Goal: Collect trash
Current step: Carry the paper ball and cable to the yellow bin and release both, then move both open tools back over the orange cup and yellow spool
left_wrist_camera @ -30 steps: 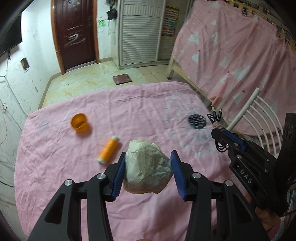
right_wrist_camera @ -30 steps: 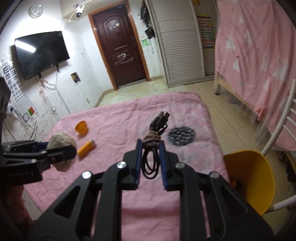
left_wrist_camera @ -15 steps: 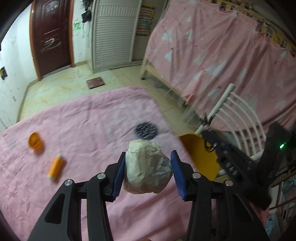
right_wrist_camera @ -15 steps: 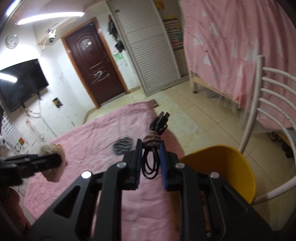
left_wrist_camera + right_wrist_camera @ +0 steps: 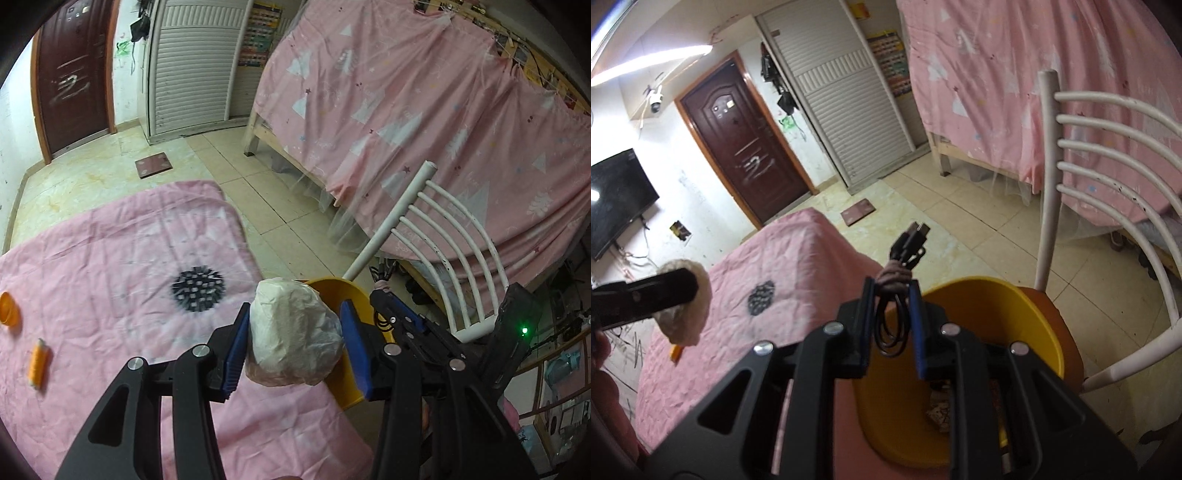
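Bin (image 5: 960,413), yellow, sits on the chair (image 5: 1108,229), directly below and ahead of the right gripper (image 5: 892,317), whose jaws pinch a coiled black cable (image 5: 890,325) hanging lengthwise over the opening. Left gripper (image 5: 295,343) clamps a paper wad (image 5: 291,332); bin rim lies just beyond its right jaw. Right is nearer.

My left tongs (image 5: 293,349) are matt black plastic with blue ribbed pads and bright metal screws; they squeeze a wad (image 5: 291,332) of crinkled off-white paper. My right tongs (image 5: 893,325) grip a cable (image 5: 892,321), smooth black rubbery cord. The bin (image 5: 1027,314) looks like glossy yellow plastic. The worktop (image 5: 110,258) wears wrinkled pink cloth. The chair (image 5: 443,229) is chipped white-painted metal tube, the floor (image 5: 960,206) glossy tile.
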`<control>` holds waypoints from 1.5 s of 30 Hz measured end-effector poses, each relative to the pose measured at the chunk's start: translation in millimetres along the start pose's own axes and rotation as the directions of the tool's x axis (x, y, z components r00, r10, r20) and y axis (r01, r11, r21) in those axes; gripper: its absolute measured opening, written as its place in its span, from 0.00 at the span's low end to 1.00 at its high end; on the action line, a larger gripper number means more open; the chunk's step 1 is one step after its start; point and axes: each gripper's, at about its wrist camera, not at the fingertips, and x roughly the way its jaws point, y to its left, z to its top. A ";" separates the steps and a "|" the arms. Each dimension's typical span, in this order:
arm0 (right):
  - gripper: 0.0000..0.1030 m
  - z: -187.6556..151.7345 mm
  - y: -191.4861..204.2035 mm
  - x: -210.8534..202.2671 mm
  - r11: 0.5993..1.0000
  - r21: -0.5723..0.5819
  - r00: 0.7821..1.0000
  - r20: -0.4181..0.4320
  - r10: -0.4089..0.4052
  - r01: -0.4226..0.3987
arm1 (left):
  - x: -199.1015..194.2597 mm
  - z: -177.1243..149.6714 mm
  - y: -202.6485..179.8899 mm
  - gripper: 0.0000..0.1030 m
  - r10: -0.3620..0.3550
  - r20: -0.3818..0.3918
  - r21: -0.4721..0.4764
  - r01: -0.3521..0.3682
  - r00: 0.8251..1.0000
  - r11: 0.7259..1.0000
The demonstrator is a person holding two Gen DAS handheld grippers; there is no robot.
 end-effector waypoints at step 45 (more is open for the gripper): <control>0.53 -6.6 78.6 18.9 0.992 -0.114 0.996 -0.064 0.055 -0.062 | -32.2 8.2 73.5 0.71 0.043 0.062 -0.137 -0.034 0.997 0.990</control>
